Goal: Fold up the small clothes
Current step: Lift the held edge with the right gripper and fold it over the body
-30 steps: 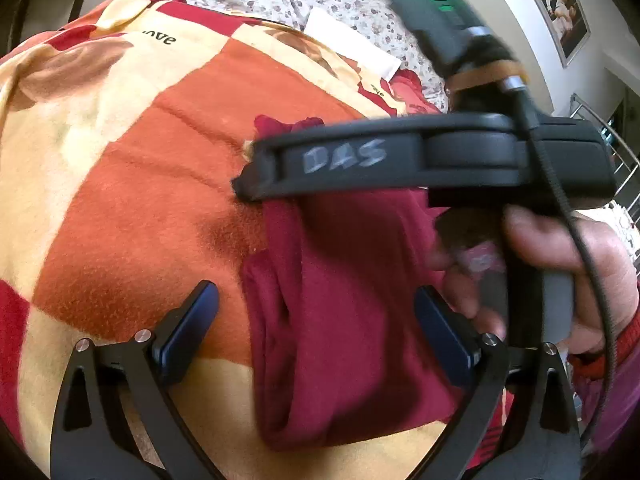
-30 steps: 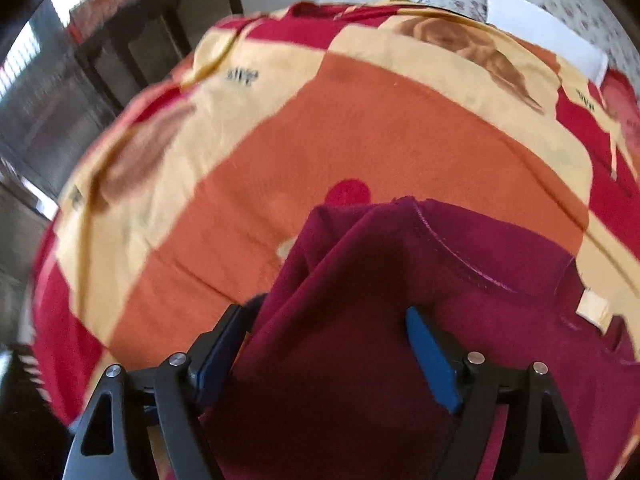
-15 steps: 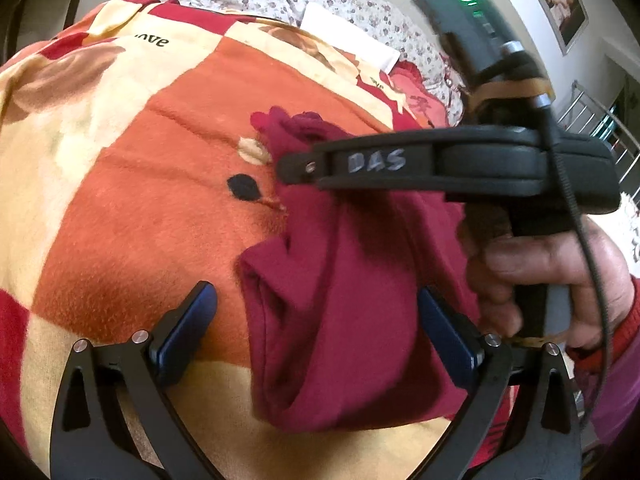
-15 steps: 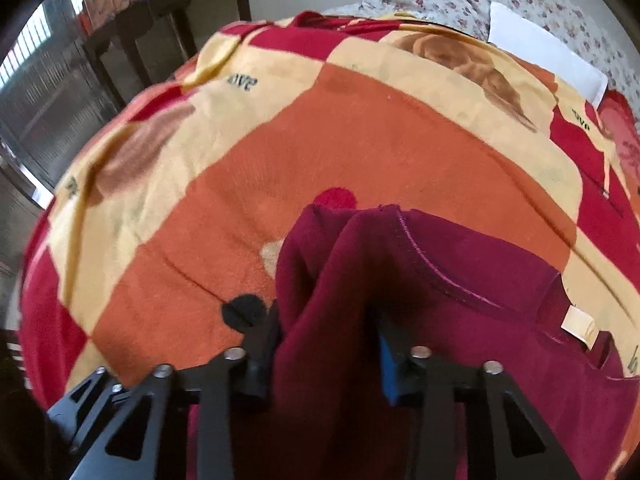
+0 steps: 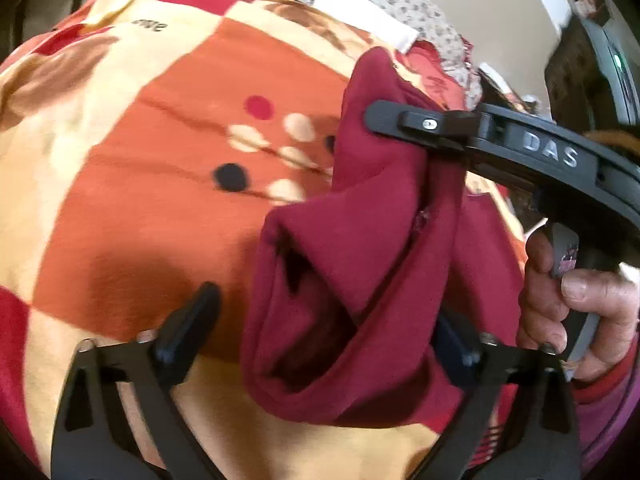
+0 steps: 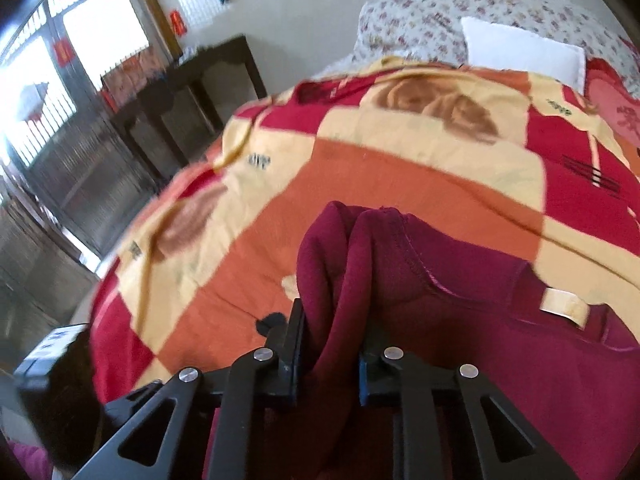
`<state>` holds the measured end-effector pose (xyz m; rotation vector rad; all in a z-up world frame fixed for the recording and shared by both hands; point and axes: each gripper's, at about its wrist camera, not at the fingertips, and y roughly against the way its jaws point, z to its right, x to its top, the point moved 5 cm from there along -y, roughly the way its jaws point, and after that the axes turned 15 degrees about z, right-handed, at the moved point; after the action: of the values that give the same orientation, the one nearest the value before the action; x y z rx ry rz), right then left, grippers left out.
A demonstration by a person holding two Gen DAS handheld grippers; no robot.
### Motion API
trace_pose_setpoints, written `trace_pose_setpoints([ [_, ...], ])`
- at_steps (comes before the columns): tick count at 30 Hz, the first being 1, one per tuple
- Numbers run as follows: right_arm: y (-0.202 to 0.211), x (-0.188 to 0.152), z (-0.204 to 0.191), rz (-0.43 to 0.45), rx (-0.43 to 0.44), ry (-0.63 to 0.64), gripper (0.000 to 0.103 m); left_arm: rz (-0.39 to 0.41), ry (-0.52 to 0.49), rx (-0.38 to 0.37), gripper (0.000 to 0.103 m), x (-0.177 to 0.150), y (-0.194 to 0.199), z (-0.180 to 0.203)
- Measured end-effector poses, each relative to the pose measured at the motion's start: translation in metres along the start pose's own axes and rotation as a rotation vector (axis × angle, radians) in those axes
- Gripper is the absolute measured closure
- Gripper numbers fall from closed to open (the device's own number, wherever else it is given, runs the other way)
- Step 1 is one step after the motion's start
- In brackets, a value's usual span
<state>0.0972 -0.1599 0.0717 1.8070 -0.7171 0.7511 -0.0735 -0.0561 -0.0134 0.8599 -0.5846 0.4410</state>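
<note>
The dark red shirt (image 6: 460,280) lies on a bed with a blanket (image 5: 140,184) of orange, yellow and red squares. The right gripper (image 6: 330,364) has its jaws pinched tight on a bunch of the shirt's cloth, and the cloth is pulled up off the blanket there. The left gripper (image 5: 320,328) has its jaws wide open, with the rolled-up part of the shirt sitting between them. The shirt's long side runs away from the left camera, toward a white pillow (image 6: 520,52) and a flowery sheet (image 6: 480,4). A small cream tag (image 6: 564,304) shows at the neck. A dark wooden cabinet (image 6: 180,92) stands beside the bed.
</note>
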Motion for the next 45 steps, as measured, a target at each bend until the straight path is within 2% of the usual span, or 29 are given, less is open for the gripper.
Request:
trace_pose_setpoints([
  [1,0.009,0.002,0.005,0.017,0.003,-0.012,0.086,-0.010,0.000,-0.031,0.047,0.001,0.001,0.008],
  [2,0.018,0.003,0.011,0.029,0.007,-0.025,0.087,-0.018,-0.008,-0.047,0.054,0.002,0.001,0.015],
  [4,0.029,0.005,0.020,0.051,0.010,-0.042,0.087,-0.011,-0.051,-0.075,0.079,0.005,0.006,0.035],
  [10,0.081,0.019,0.063,0.137,0.018,-0.130,0.089,0.026,-0.223,-0.153,0.082,0.012,0.016,0.114],
  [14,0.114,0.026,0.085,0.182,-0.005,-0.133,0.089,0.025,-0.271,-0.212,0.083,0.010,0.014,0.152],
  [19,0.141,0.016,0.116,0.199,-0.042,-0.162,0.089,-0.008,-0.301,-0.254,0.083,0.001,0.004,0.178],
  [34,0.179,-0.032,0.180,0.190,-0.130,-0.238,0.089,-0.103,-0.373,-0.296,0.083,-0.046,-0.028,0.226],
  [38,0.177,-0.051,0.196,0.168,-0.157,-0.262,0.089,-0.122,-0.399,-0.276,0.083,-0.059,-0.039,0.230],
  [41,0.170,-0.063,0.208,0.120,-0.179,-0.284,0.089,-0.153,-0.404,-0.245,0.081,-0.067,-0.044,0.231],
  [45,0.186,-0.067,0.219,0.112,-0.243,-0.308,0.074,-0.192,-0.406,-0.271,0.072,-0.065,-0.029,0.236],
])
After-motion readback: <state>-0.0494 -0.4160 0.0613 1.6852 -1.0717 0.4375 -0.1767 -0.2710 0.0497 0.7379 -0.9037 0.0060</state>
